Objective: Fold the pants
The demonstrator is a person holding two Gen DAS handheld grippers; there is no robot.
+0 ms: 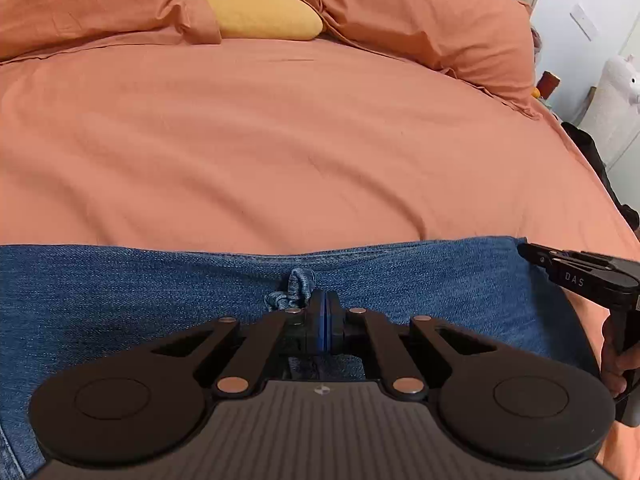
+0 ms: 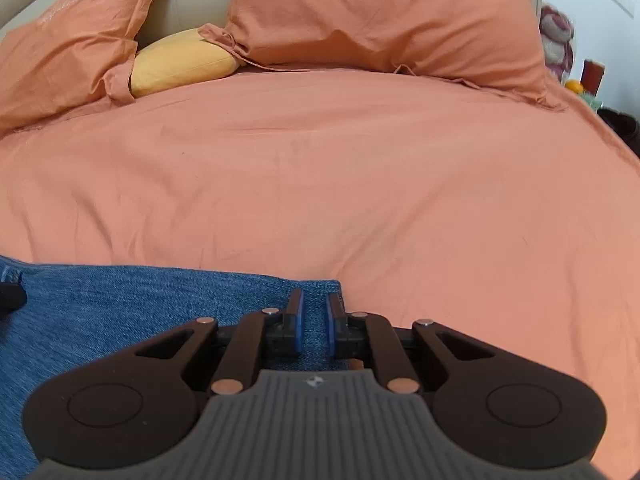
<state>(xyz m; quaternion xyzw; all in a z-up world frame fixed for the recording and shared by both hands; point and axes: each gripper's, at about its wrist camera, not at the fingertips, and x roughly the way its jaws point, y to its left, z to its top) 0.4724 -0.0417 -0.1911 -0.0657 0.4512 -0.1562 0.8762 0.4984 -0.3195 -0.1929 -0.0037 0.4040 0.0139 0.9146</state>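
Note:
Blue denim pants (image 1: 120,292) lie flat across the near part of an orange bed sheet (image 1: 280,152). My left gripper (image 1: 326,300) is shut, with a bunched fold of the denim (image 1: 294,290) right at its tips. My right gripper (image 2: 314,308) is open, its blue pads (image 2: 298,326) standing over the right corner of the pants (image 2: 160,304). The right gripper also shows in the left wrist view (image 1: 576,272) at the pants' right edge.
Two orange pillows (image 2: 380,20) and a yellow cushion (image 2: 184,62) lie at the head of the bed. A nightstand with small items (image 2: 588,80) and a white plush toy (image 1: 616,96) stand off the bed's right side.

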